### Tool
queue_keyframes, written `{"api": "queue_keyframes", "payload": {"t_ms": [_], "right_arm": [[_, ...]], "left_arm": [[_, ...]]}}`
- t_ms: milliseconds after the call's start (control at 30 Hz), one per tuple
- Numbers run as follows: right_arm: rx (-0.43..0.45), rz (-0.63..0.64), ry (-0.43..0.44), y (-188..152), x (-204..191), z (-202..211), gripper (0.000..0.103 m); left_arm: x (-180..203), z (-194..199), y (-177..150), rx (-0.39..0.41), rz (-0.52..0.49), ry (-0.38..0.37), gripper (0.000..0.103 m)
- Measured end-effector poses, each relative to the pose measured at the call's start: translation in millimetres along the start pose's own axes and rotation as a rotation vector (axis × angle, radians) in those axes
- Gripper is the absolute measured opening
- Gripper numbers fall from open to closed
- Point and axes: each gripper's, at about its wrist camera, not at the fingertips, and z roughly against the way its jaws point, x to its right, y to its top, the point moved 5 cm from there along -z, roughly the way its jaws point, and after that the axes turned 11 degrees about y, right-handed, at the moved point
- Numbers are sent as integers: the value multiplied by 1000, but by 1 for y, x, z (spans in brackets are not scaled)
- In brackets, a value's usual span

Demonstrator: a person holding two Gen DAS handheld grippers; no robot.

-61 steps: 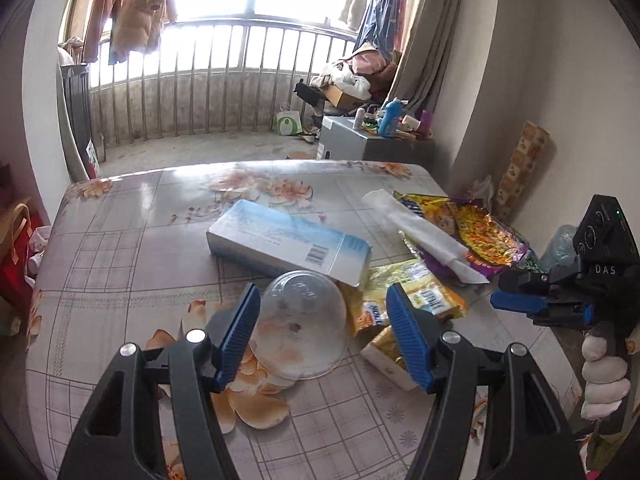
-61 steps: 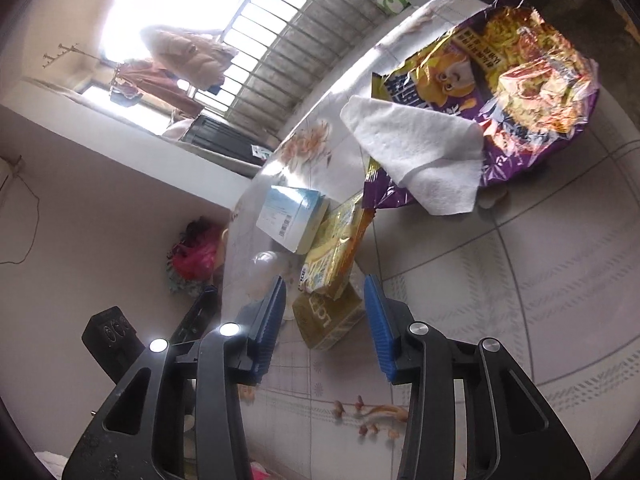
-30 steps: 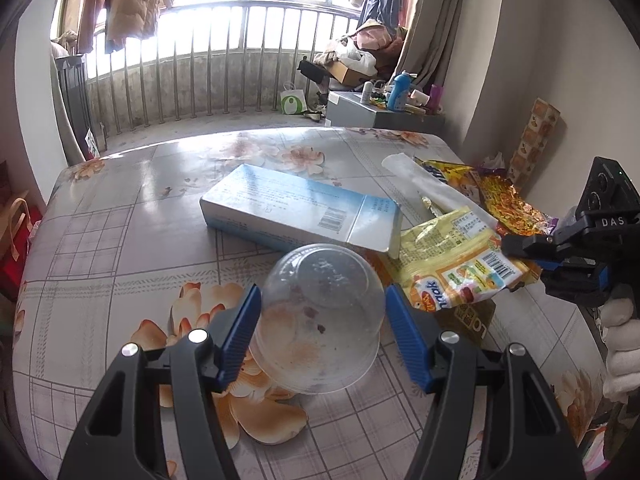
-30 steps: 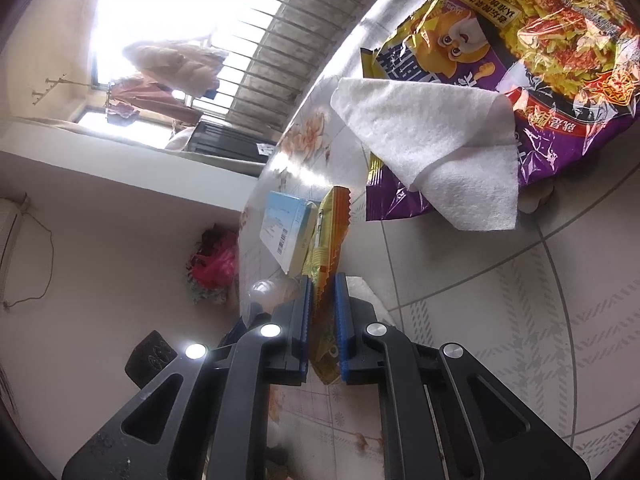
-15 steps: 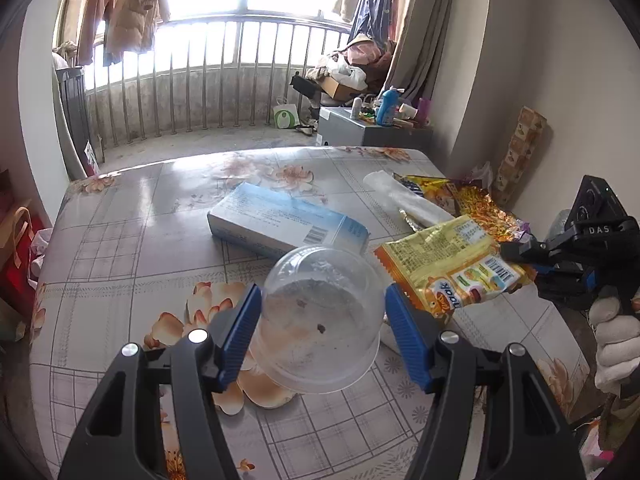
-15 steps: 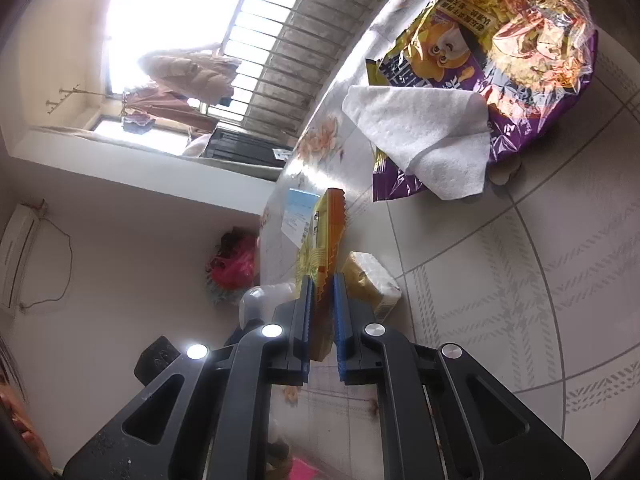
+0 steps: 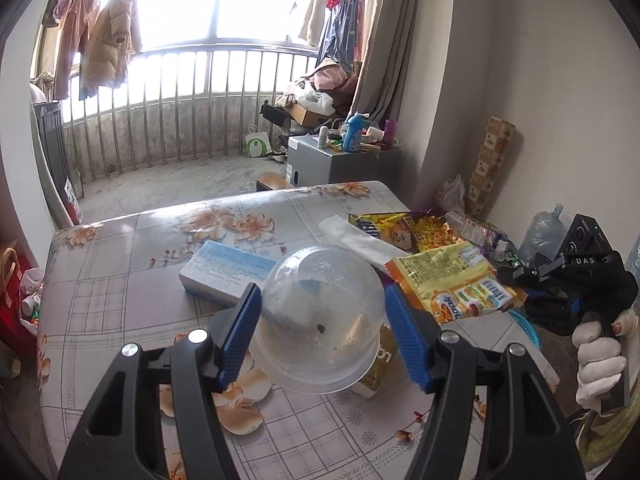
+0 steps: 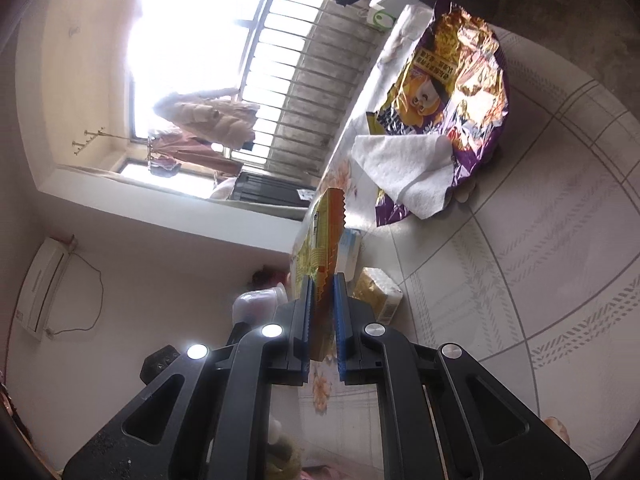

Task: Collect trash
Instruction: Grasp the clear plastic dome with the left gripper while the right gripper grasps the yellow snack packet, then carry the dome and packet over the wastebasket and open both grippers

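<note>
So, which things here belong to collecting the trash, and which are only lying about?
Belong to the job:
- clear plastic cup, held in the left gripper
- yellow snack wrapper, held in the right gripper
- purple snack bag
- white paper towel
- blue box

Only lying about:
- hanging clothes
- grey cabinet
- water jug

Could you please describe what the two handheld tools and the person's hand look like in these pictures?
Both tools, left and right, have black open-framed fingers with silver rivets and ribbed blue pads. The right tool's black body bears white "DAS" lettering. The hand holding it wears a white glove.
</note>
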Motion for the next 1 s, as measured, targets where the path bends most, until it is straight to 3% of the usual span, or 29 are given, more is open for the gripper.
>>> {"api": "queue_keyframes", "payload": {"t_ms": [300, 567, 1000], "right_arm": [[141, 1, 59, 14, -1, 66, 8], [275, -19, 71, 23, 14, 121, 8], [502, -79, 16, 28, 59, 207, 8]], "left_arm": [[59, 9, 25, 37, -82, -71, 62], [134, 1, 49, 38, -155, -216, 62], [277, -34, 60, -66, -251, -470, 62]]}}
